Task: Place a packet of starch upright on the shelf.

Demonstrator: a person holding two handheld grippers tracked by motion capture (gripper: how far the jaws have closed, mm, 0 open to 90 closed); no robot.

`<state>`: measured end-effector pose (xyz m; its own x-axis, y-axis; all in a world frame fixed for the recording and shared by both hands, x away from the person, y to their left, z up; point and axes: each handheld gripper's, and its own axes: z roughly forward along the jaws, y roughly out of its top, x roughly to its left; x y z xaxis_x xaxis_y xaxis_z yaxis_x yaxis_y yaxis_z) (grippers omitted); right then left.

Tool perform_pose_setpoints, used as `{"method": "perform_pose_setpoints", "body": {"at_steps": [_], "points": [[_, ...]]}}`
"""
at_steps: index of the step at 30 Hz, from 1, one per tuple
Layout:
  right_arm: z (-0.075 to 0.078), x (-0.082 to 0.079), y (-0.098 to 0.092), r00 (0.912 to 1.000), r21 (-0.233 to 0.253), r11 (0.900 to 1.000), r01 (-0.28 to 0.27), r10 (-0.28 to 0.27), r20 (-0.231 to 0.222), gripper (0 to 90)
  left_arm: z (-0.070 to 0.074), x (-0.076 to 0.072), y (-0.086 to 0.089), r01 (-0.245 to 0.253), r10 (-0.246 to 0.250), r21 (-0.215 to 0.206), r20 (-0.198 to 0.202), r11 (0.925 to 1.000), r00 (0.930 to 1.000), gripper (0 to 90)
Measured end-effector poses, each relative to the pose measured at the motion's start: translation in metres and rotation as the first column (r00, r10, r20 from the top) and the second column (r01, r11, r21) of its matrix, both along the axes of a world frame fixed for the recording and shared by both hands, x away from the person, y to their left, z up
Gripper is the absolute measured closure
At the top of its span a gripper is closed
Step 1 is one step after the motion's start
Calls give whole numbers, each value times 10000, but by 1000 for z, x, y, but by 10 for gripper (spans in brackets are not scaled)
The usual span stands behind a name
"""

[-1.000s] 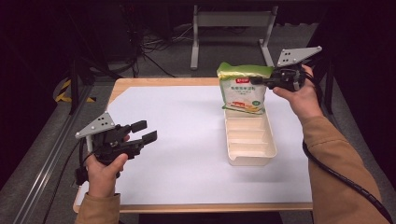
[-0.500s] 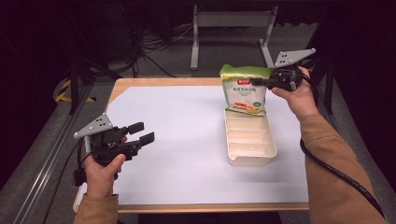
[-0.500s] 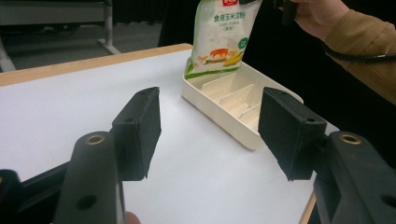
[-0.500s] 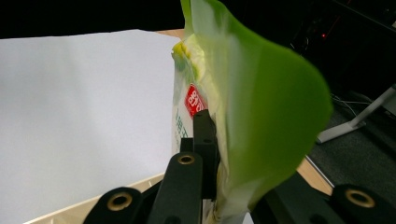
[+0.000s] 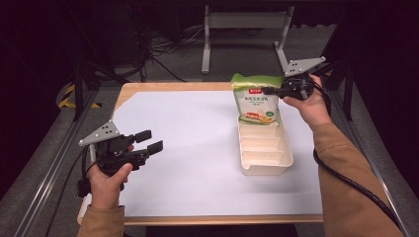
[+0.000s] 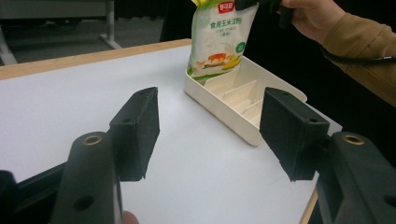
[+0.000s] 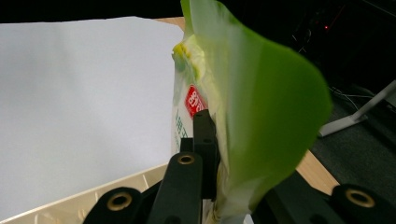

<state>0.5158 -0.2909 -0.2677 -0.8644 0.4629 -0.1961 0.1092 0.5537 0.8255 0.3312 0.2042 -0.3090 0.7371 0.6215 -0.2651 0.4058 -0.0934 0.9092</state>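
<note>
High view: the right tongs [image 5: 269, 91], at about 1 o'clock on the white-covered tabletop [image 5: 197, 148], pinch the upper edge of a green-and-white snack pouch [image 5: 256, 100], which hangs upright with its bottom at the far end of a cream divided tray [image 5: 264, 150]. Whether the pouch's base touches the tray cannot be made out from above. The left tongs [image 5: 150, 140], at 8 o'clock and well apart from the tray, stand wide with nothing between them; the hand [image 5: 109, 180] below is partly cut off by the frame's lower edge.

Left gripper view: the wide black jaws frame the tray [image 6: 243, 100] at 1 o'clock, its inner dividers plain here. The pouch [image 6: 219, 39] shows printed text and a food picture; its top is cut off by the upper edge, as is most of the right hand [image 6: 310, 14].

Right gripper view: the pouch [image 7: 243, 107] is close and blurred, its green flap hiding one jaw. A red label patch shows. The tray's rim [image 7: 93, 193] sits at 7 o'clock.
</note>
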Motion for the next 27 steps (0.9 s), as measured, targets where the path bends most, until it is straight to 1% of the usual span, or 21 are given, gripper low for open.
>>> {"method": "perform_pose_setpoints", "body": {"at_steps": [5,7,12,13,14,15,16,18,19,20,27], "points": [[-4,1,2,10000,26,10000,-1,1,-83,845,-1,1,0,-13,13,28,-35,10000,10000,384],[-7,2,3,10000,8,10000,-24,24,-29,844,-1,2,0,9,-8,32,-41,10000,10000,383],[-12,2,5,10000,155,9999,-23,24,-58,840,-2,2,0,29,-29,34,-49,10000,10000,380],[-13,3,6,9999,84,10000,-6,7,-135,839,-2,2,0,31,-31,35,-35,10000,10000,380],[-15,3,6,9997,-101,9999,63,-65,-240,838,-2,2,0,32,-32,15,-60,10000,10000,379],[-18,4,6,9993,-150,9998,106,-112,-349,838,-2,2,0,29,-29,13,-69,10000,10000,379],[-20,5,4,9990,-158,9997,208,-214,-397,838,-2,2,0,37,-37,9,-66,10000,10000,378],[-24,5,-2,9978,134,9991,399,-392,-528,836,-2,2,0,40,-40,10,-112,10000,9999,377],[-25,5,-5,9975,174,9987,470,-460,-545,834,-2,3,0,43,-43,-13,-138,10000,9999,377],[-27,4,-9,9965,284,9981,548,-528,-652,833,-3,3,0,41,-41,0,-113,10000,9999,377],[-35,1,-22,9934,378,9967,718,-681,-927,817,-4,6,-4,69,-67,73,-209,9999,9998,371]]}}
